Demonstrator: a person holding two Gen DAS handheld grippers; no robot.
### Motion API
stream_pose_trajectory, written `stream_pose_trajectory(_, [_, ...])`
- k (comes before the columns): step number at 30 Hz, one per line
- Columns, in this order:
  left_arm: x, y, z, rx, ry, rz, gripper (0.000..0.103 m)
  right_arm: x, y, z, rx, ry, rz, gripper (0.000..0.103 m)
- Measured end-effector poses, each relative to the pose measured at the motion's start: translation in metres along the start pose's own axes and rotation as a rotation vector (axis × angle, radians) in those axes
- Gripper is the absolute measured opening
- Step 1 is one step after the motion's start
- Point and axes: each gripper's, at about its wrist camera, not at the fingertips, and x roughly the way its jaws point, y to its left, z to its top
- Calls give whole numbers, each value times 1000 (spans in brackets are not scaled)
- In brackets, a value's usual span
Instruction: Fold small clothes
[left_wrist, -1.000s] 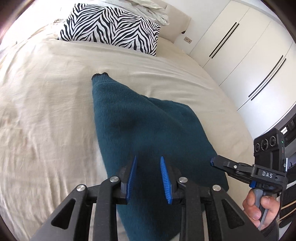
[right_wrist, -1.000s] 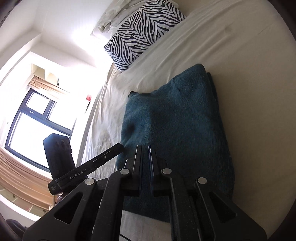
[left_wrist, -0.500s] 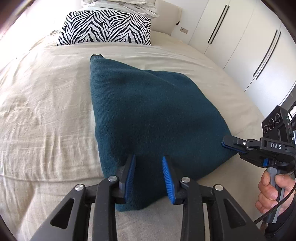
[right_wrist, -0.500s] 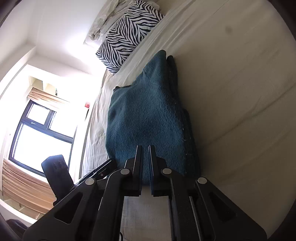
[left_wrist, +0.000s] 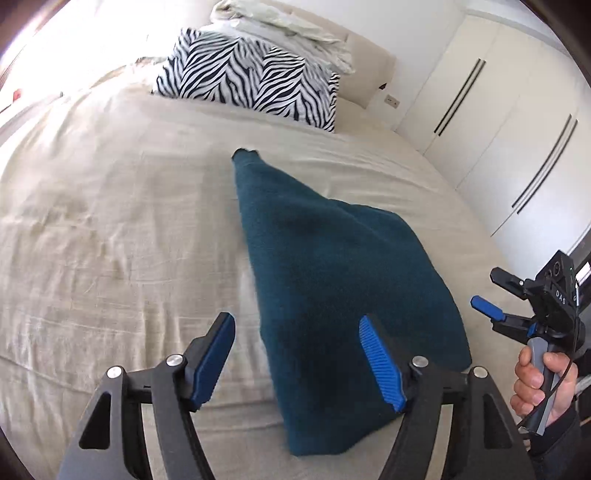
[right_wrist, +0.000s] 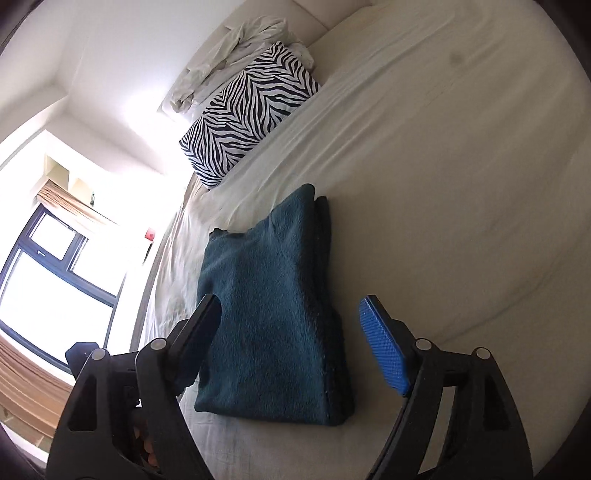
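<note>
1. A teal sweater (right_wrist: 269, 314) lies folded on the bed (right_wrist: 461, 184), about midway across it and well short of the zebra pillow (right_wrist: 247, 125) at the head end.
2. The left tool (left_wrist: 297, 354) is spread wide, holding nothing, one pad over the sheet and one over the sweater's near edge.
3. The right tool (right_wrist: 291, 332) is also spread wide and empty, straddling the near end of the bundle.
4. The step looks like letting go and checking the fold. To do it well, I'd lift both tools straight off so no pad drags the knit, then press the stacked right-hand edge flat, since the layers there sit slightly uneven.
5. Half a second ago the left tool was narrow and the right one was nearly closed at the near edge; both have since spread, and the sweater has settled on the bed.
</note>
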Motion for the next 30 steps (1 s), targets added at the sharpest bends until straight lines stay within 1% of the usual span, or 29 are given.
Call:
stream_pose_trajectory(3, [22,29,17,-115,64,-60,73,27,-18,24,82,85,12,78])
stream_pose_trajectory(5, [38,43,24,-171,111,-94,73,50,-26,35,105,150,47,76])
stream_pose_trajectory(7, [56,49,28,-212,171,-154,75,74,-27,41,107,191,29,76])
stream_pose_trajectory(9, [64,45,32,-210,180,-163,75,95,-22,46,84,228,38,70])
stream_pose_trajectory(11, [72,36,37,-179,197,-168,75,111,-17,49,69,270,39,58])
stream_pose_trajectory(13, [78,27,38,-157,218,-160,74,125,-11,49,43,307,17,52])
stream_pose_trajectory(14, [81,23,39,-144,225,-155,66,132,-8,51,32,322,-1,48])
stream_pose_trajectory(15, [84,20,40,-146,236,-163,60,137,-7,51,27,334,-12,46])
stream_pose_trajectory(16, [88,19,43,-150,242,-147,58,140,-7,52,25,341,-25,40])
stream_pose_trajectory(17, [88,15,45,-135,244,-131,53,141,-8,51,25,348,-37,35])
stream_pose_trajectory(18, [89,10,48,-107,244,-115,48,142,-8,51,23,349,-46,34])
stream_pose_trajectory(20, [87,4,50,-67,244,-88,44,141,-7,49,14,340,-68,27])
stream_pose_trajectory(22, [84,2,53,-59,245,-76,41,137,-1,45,0,320,-98,24])
stream_pose_trajectory(25, [68,-3,54,-45,237,-64,39,128,20,40,-43,283,-153,21])
stream_pose_trajectory(28, [46,-6,58,-17,218,-57,38,115,49,35,-82,262,-165,20])
stream_pose_trajectory(30, [27,-1,60,-16,206,-64,38,107,71,28,-103,264,-152,20])
